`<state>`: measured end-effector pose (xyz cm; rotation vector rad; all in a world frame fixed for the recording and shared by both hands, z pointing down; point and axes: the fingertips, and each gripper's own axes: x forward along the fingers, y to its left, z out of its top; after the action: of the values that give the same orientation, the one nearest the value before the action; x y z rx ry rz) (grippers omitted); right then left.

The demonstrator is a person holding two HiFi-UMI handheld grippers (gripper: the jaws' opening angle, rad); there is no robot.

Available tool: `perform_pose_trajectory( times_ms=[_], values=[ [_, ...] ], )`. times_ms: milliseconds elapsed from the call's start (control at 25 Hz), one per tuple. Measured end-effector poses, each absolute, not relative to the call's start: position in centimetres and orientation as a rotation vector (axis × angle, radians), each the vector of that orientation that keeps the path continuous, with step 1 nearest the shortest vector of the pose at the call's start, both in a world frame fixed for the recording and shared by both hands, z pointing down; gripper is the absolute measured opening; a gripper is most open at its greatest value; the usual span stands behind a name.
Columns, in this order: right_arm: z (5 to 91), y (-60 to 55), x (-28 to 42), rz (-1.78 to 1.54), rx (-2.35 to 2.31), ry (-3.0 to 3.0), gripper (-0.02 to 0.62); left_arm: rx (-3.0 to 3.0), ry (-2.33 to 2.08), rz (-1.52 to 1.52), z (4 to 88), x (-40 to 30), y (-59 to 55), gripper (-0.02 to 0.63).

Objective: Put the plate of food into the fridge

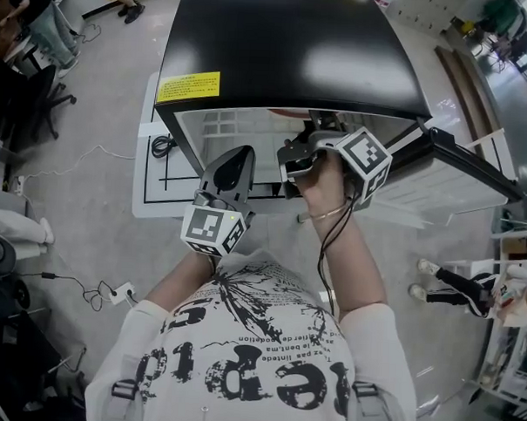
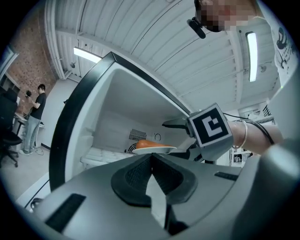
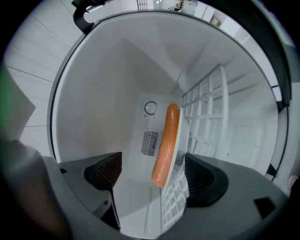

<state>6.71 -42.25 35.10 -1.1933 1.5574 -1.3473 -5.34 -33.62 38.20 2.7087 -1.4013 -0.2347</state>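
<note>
Two grippers | your right gripper spread wide round the plate, not pressing; left gripper clenched, empty | plate stiff, probably slippery, sausage can roll: pinch rim.

Inside the fridge, a white wire shelf carries a white plate with one orange sausage on it, just in front of the back-wall vent.
</note>
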Motion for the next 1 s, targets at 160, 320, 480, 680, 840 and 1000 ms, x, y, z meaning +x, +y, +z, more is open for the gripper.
perform_pose_trajectory(
  times_ms=[160, 320, 480, 680, 840, 1000],
  values=[
    [36.2, -41.1, 6.8, -1.414, -1.125, 1.558, 0.393, 2.736, -1.389, -0.239, 37.7, -4.7, -34.2, 0.006],
    [36.4, -40.5, 7.0, -1.439, -1.13, 1.544, 0.393, 2.734, -1.373, -0.245, 37.7, -4.4, -34.5, 0.006],
    [36.4, -40.6, 7.1, -1.441, -1.129, 1.561, 0.393, 2.798, -1.276, -0.256, 36.8, -2.3, -34.5, 0.006],
    [36.5, -40.5, 7.0, -1.447, -1.112, 1.574, 0.393, 2.855, -1.19, -0.206, 36.6, 0.7, -35.2, 0.006],
    [36.5, -40.5, 7.1, -1.459, -1.093, 1.595, 0.393, 2.883, -1.155, -0.167, 37.1, 2.3, -35.5, 0.006],
    [36.5, -40.5, 7.0, -1.477, -1.065, 1.631, 0.393, 2.901, -1.134, -0.154, 37.3, 3.3, -36.1, 0.006]
  ],
)
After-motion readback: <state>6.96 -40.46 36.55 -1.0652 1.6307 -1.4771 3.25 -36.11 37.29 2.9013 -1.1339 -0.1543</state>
